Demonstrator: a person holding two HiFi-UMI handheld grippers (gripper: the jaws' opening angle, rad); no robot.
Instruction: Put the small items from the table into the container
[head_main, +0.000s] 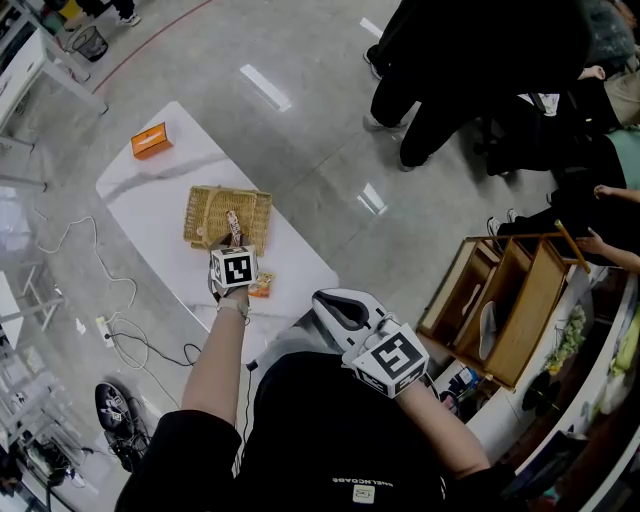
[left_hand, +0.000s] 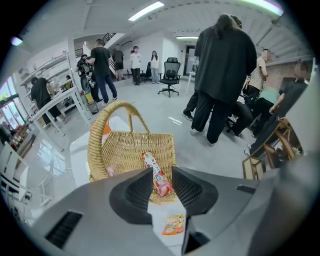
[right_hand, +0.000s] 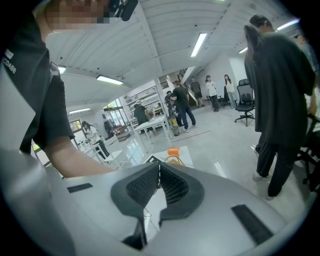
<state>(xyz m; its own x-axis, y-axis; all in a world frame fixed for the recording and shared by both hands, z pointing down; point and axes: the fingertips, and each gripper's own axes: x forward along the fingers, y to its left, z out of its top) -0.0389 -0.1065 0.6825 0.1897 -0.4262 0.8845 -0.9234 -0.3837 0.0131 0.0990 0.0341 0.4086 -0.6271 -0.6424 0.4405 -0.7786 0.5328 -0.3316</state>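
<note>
My left gripper (left_hand: 163, 184) is shut on a long red and pink snack stick (left_hand: 156, 175), whose upper end sticks out over the near edge of the wicker basket (left_hand: 131, 149). In the head view the left gripper (head_main: 232, 238) hangs just above the basket (head_main: 226, 214) on the white table (head_main: 135, 195). A small pink item (left_hand: 110, 171) lies inside the basket. On the table below the jaws lies an orange snack packet (left_hand: 174, 224), which also shows near the table's front edge (head_main: 262, 286). My right gripper (right_hand: 159, 171) is shut and holds nothing, close to my body (head_main: 345, 310).
An orange box (head_main: 151, 140) sits at the table's far end, beyond the basket. Cables and a power strip (head_main: 105, 330) lie on the floor to the left. A wooden shelf unit (head_main: 505, 305) stands at the right. Several people (head_main: 470, 70) stand or sit beyond the table.
</note>
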